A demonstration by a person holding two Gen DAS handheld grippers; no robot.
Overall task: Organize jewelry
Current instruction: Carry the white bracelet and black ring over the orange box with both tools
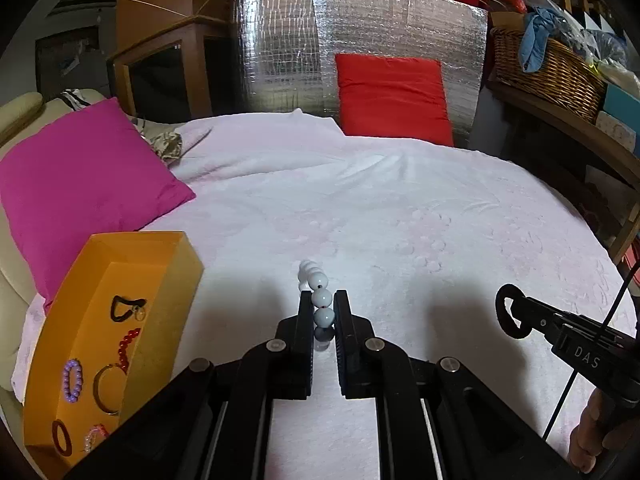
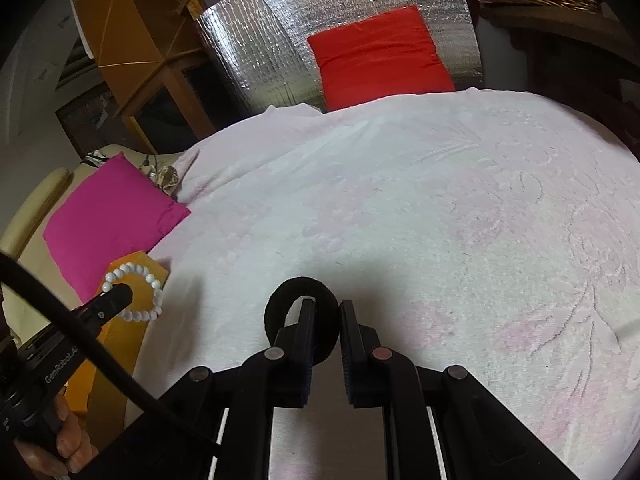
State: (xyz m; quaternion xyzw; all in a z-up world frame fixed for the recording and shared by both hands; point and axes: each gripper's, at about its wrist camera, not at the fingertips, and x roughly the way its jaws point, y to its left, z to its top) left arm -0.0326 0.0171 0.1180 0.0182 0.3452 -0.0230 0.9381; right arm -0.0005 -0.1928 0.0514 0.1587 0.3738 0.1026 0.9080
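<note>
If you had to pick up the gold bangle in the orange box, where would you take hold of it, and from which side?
I would pinch the rim of the gold bangle from straight above. It lies flat on the floor of the orange box, whose tall walls block a sideways approach. One finger would go inside the ring, on the side away from the purple bead bracelet.

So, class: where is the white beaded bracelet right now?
The white beaded bracelet is clamped in the left tongs, above the pale pink bedspread, right of the orange cardboard box.

Bare blanket [image 1: 400,208]; orange box [image 1: 176,264] left
</note>
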